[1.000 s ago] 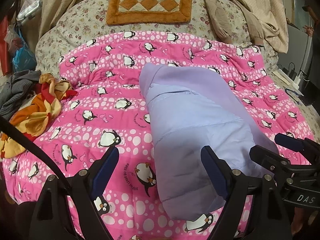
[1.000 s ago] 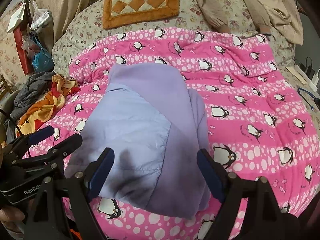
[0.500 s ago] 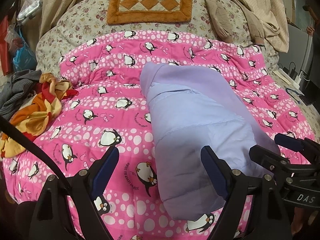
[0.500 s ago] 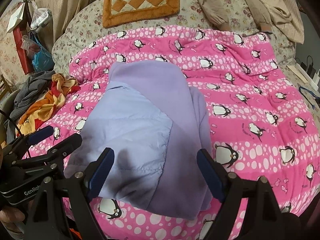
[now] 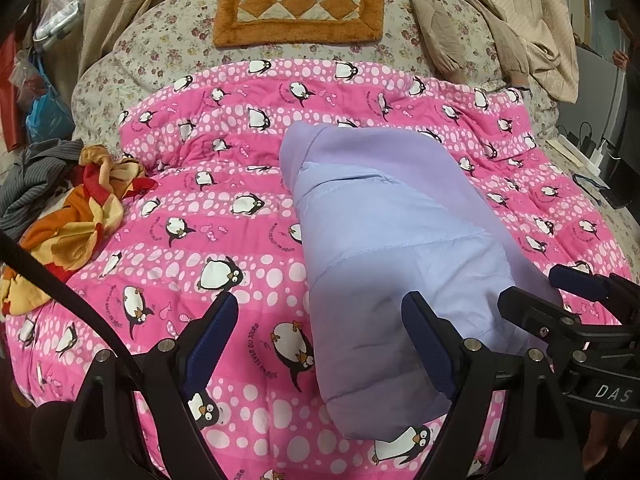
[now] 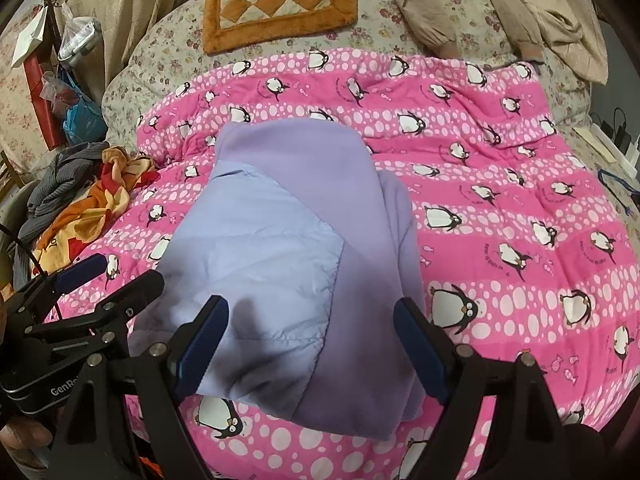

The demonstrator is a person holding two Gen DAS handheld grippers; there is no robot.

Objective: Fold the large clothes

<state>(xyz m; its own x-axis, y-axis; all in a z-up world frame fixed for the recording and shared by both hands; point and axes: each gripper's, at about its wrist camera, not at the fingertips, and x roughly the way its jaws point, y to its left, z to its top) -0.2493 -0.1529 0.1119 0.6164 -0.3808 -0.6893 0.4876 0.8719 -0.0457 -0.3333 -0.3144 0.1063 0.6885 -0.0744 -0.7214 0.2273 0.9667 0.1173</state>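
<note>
Two hand-held grippers hang side by side over the near edge of a bed, both tilted downward toward it. The left gripper (image 5: 320, 340) has its jaws spread wide with nothing between them; its left finger sits above bare pink quilt and its right finger above the near-left part of a folded garment. The right gripper (image 6: 310, 344) is just beside it, jaws also wide apart and empty, both blue-padded fingers above the garment's near end. From the right wrist view, part of a hand (image 6: 20, 436) shows at the lower left, under the left tool's body.

The task's thing, a folded lilac jacket (image 5: 384, 240), lies on the quilt directly ahead of both grippers. It forms a long bundle running away from the near edge, with a paler quilted panel on top and a smoother purple layer along its right side and far end. Its near end stops a little short of the quilt's near edge.

The pink penguin quilt (image 6: 520, 208) spreads wide and flat on either side of the jacket, with open cloth to the left and a larger open stretch to the right. At the left edge of the bed sits a crumpled orange and yellow cloth (image 5: 76, 216), and beside it a grey striped garment (image 5: 28, 184).

Beyond the quilt's rumpled far edge, a floral sheet (image 5: 168, 32) carries an orange checked cushion (image 5: 300, 4). Beige clothing (image 6: 520, 4) is heaped at the far right.
</note>
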